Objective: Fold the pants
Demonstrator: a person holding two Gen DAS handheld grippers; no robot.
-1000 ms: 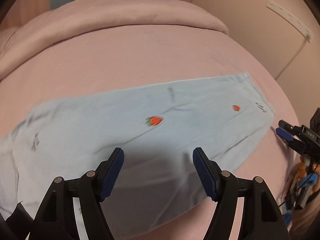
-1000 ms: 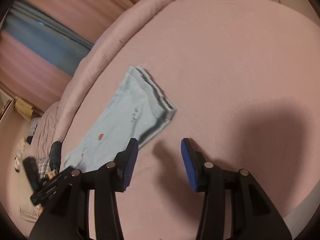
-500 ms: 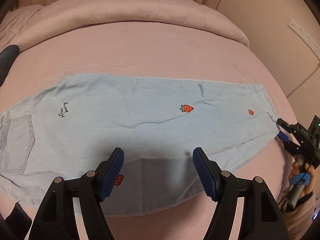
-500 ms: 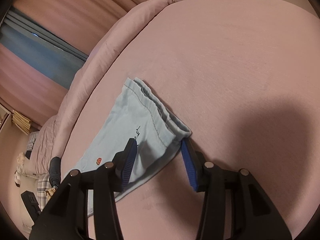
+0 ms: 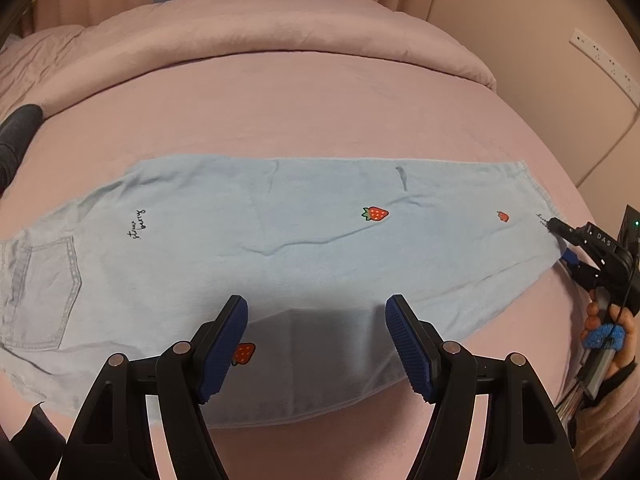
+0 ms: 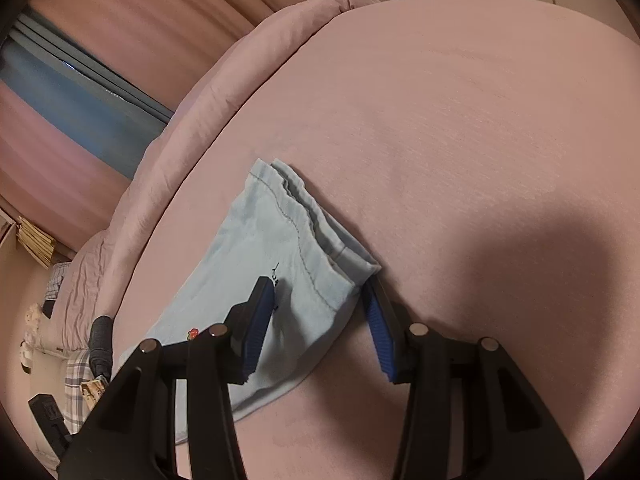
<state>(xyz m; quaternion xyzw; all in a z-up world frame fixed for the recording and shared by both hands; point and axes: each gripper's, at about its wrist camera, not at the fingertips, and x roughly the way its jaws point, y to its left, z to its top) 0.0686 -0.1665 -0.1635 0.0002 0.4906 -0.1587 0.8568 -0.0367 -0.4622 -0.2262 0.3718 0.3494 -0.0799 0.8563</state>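
Observation:
Light blue pants [image 5: 304,248] with strawberry prints lie flat across the pink bed, folded leg on leg, waist and back pocket at the left, leg hems at the right. My left gripper [image 5: 316,328] is open and empty, hovering over the pants' near edge at mid-length. My right gripper [image 6: 320,312] is open and straddles the near corner of the leg hems [image 6: 320,236], one finger on the fabric, one beside it. The right gripper also shows in the left wrist view [image 5: 560,240] at the hem end.
The pink bed sheet [image 5: 320,112] spreads all round the pants. A rolled pink duvet [image 5: 280,28] runs along the far side. A dark object [image 5: 18,128] lies at the far left. A wall with a socket strip [image 5: 604,64] is at the right.
My right gripper has moved forward to the leg hems, which now sit between its fingers. My left gripper's view has shifted left, showing the waist end and pocket.

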